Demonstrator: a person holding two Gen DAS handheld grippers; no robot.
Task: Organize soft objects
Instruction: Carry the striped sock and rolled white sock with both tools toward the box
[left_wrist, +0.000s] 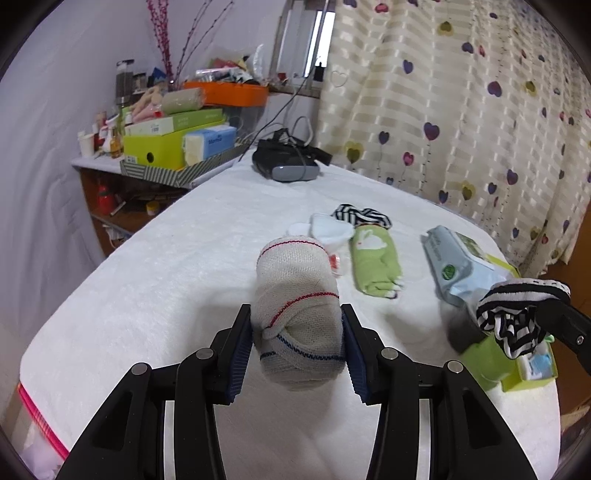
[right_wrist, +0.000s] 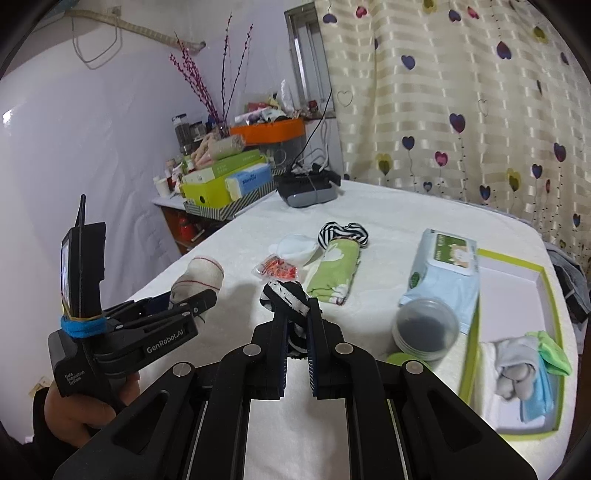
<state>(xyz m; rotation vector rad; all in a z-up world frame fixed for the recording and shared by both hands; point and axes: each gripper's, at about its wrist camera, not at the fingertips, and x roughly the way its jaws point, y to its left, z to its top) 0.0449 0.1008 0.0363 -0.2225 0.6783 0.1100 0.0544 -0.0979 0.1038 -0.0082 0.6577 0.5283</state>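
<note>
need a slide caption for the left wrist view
Left tool grips a rolled white sock above the white-covered table; right tool holds a striped sock.

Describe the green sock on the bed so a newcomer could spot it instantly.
Start at the white bed cover by the heart-print curtain. Near its middle lies a cluster of small fabric items, left of the wet-wipes pack. The green sock is the flat folded one there, the only lime-green piece with a white rabbit print, its far end against a black-and-white striped sock.
</note>
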